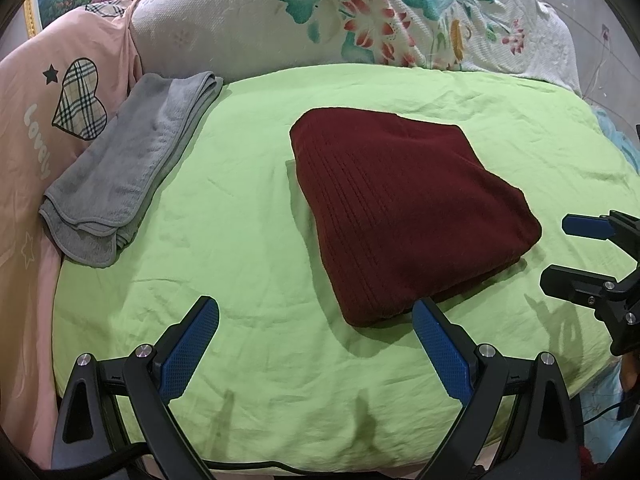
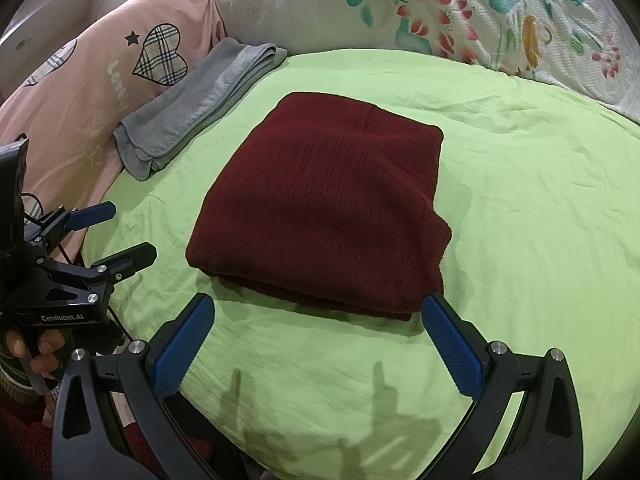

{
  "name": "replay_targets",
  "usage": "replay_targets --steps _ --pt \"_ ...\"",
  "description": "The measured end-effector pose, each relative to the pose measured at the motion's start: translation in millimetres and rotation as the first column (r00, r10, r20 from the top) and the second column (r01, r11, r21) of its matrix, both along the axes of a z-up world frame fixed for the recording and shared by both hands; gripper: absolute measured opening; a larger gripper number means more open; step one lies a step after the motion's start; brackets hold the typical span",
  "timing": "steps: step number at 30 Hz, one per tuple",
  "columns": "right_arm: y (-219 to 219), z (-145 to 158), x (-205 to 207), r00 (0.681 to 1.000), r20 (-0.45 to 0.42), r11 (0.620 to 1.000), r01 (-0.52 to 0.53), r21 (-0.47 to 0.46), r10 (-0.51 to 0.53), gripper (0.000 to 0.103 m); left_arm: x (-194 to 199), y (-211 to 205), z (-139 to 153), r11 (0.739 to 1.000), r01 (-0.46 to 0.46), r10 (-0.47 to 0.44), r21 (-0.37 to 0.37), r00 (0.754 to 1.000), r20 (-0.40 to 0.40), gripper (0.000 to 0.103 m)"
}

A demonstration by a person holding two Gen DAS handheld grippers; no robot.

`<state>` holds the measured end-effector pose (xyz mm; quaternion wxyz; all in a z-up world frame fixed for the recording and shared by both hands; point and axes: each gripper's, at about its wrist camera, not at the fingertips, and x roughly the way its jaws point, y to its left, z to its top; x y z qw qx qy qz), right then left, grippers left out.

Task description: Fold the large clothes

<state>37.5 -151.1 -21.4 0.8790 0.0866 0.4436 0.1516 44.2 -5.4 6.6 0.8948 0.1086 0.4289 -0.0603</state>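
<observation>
At the far left, a pink quilt with a plaid heart print lies along the bed edge; its lower part is cut off by the frame. Beside it, a folded grey towel rests partly on the green sheet and partly against the quilt, judged to be set aside so the centre is free for work.

The left gripper hangs above the near edge of the sheet, fingers spread wide and holding nothing. Its right finger tip overlaps the near corner of the garment in the left wrist view; contact cannot be confirmed.

The dark red knit garment lies at the centre of the sheet, folded into a compact rectangular stack with layered edges showing along the near side. Judged from this, the folding of this item is complete or nearly so. Which garment type it is cannot be told, as sleeves and collar are hidden inside the fold.

The right gripper sits just short of the garment's near edge, fingers apart and empty. A floral blanket is bunched behind the sheet, and the surface under it is hidden
</observation>
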Motion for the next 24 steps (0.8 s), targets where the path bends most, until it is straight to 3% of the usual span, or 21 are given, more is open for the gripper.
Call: replay_targets --steps 24 --pt "-6.8 1.3 6.2 1.000 0.006 1.000 0.012 0.012 -0.012 0.103 11.1 2.8 0.1 1.000 -0.024 0.024 -0.020 1.000 0.001 0.098"
